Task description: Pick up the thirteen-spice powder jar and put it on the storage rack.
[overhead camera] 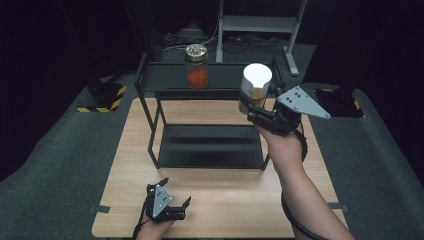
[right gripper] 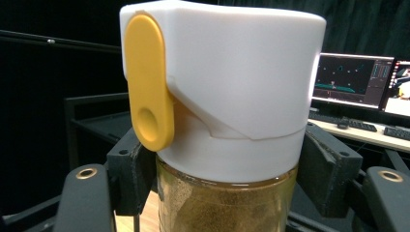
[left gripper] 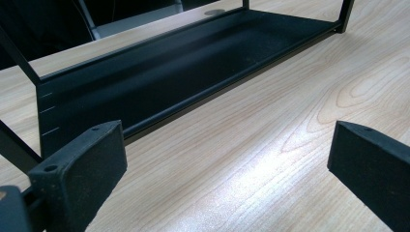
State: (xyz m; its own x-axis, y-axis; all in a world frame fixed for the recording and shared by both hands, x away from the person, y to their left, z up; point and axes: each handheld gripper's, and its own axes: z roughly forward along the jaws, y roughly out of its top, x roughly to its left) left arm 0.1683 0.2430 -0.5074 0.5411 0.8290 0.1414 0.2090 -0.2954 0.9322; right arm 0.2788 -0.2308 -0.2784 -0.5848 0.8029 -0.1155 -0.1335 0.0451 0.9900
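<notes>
One hand-held gripper (overhead camera: 250,107) clamps spice jar (overhead camera: 256,85) upright.

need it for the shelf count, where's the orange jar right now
In the high view the orange jar stands on the top shelf of the black rack, left of centre, well apart from the white-capped jar in the right gripper.

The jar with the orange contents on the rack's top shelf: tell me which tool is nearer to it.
Right. The right tool is beside the orange-filled jar at shelf height; the left tool sits low at the table's near edge.
</notes>
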